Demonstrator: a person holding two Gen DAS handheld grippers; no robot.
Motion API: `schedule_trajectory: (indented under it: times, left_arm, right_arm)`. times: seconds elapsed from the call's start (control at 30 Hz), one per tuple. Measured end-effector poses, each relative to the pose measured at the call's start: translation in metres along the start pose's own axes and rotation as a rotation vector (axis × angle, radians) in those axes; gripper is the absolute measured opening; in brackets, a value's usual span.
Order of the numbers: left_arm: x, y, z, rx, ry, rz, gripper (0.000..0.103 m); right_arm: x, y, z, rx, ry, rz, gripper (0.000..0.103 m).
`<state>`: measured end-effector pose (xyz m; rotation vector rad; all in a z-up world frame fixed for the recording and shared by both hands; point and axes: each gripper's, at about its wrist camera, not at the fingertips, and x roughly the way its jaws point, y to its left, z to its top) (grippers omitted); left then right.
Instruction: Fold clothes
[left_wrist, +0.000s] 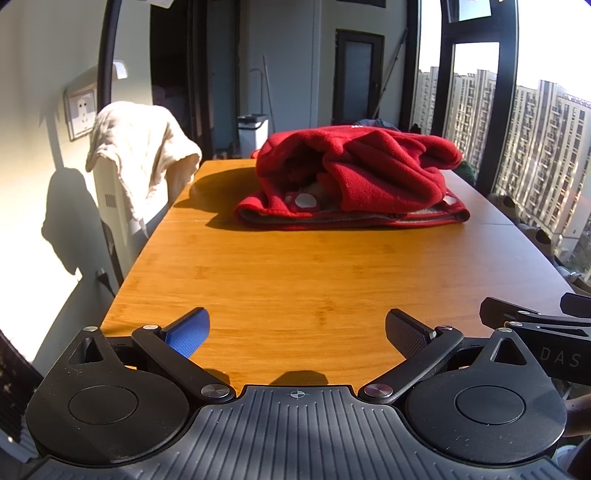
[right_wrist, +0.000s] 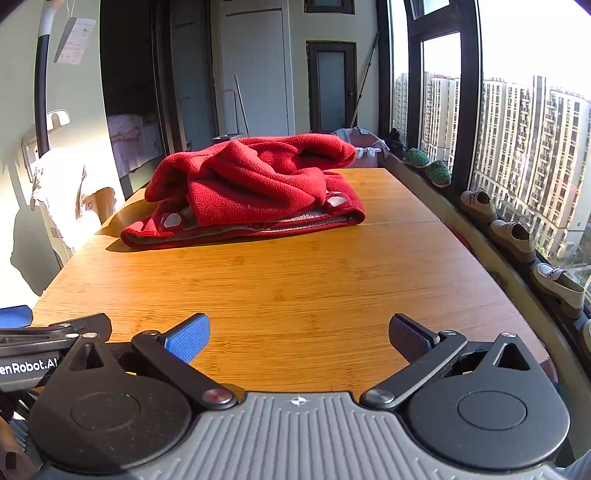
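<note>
A red fleece garment (left_wrist: 354, 177) lies in a crumpled heap on the far half of the wooden table (left_wrist: 295, 280); it also shows in the right wrist view (right_wrist: 247, 192). My left gripper (left_wrist: 297, 334) is open and empty, low over the table's near edge, well short of the garment. My right gripper (right_wrist: 299, 338) is open and empty too, beside the left one at the near edge. The right gripper shows at the right edge of the left wrist view (left_wrist: 535, 328); the left gripper shows at the left edge of the right wrist view (right_wrist: 44, 336).
A chair with a cream cloth draped over it (left_wrist: 136, 155) stands at the table's far left. Several shoes (right_wrist: 513, 236) line the window sill along the right side. A white bin (left_wrist: 253, 133) and doors stand beyond the table.
</note>
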<state>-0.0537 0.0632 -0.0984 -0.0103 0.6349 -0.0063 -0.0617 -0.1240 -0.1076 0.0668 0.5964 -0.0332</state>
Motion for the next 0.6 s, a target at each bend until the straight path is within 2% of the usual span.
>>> schedule_trajectory:
  times: [0.6]
  left_arm:
    - [0.0041, -0.0007, 0.0006, 0.005, -0.006, -0.005, 0.103]
  right_arm:
    - [0.0037, -0.0030, -0.0010, 0.010, 0.015, 0.012, 0.103]
